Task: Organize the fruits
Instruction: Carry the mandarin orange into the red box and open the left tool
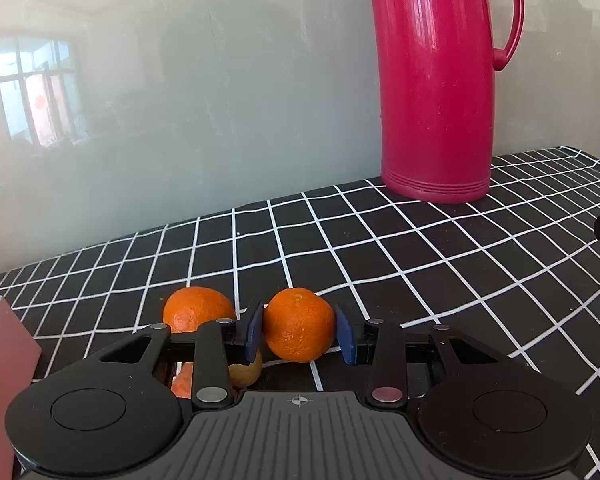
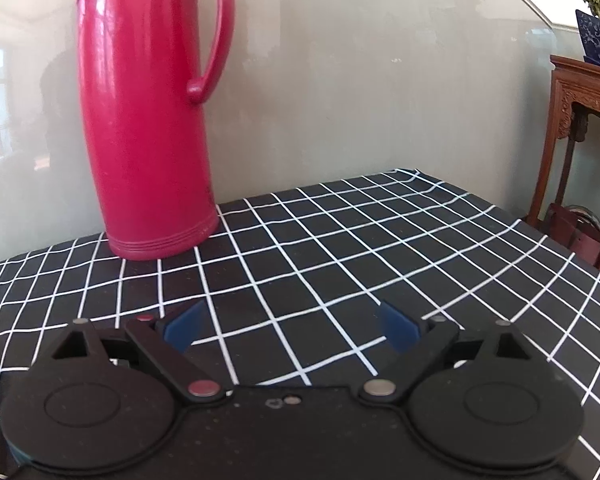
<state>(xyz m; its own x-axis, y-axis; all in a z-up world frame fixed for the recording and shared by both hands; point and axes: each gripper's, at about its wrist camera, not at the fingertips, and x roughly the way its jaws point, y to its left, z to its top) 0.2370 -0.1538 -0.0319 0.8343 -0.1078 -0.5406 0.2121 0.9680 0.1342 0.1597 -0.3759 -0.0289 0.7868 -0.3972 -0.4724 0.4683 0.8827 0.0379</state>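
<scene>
Blue fingers of the left gripper clamp 1 orange; right gripper gapes empty.

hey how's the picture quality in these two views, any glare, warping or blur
Left wrist view: fisheye bends the red thermos; a window reflects as glare on the glossy wall; the orange in the tongs is sharp. Right wrist view: tablecloth grid lines curve; corners vignetted.

Surfaces: plastic, cloth, peel, wood.
Jug: glossy red plastic. Tablecloth: matt checked cloth. Orange: dimpled, slightly shiny peel. Left gripper: matt black plastic, blue pads. Stand: carved, polished wood.
</scene>
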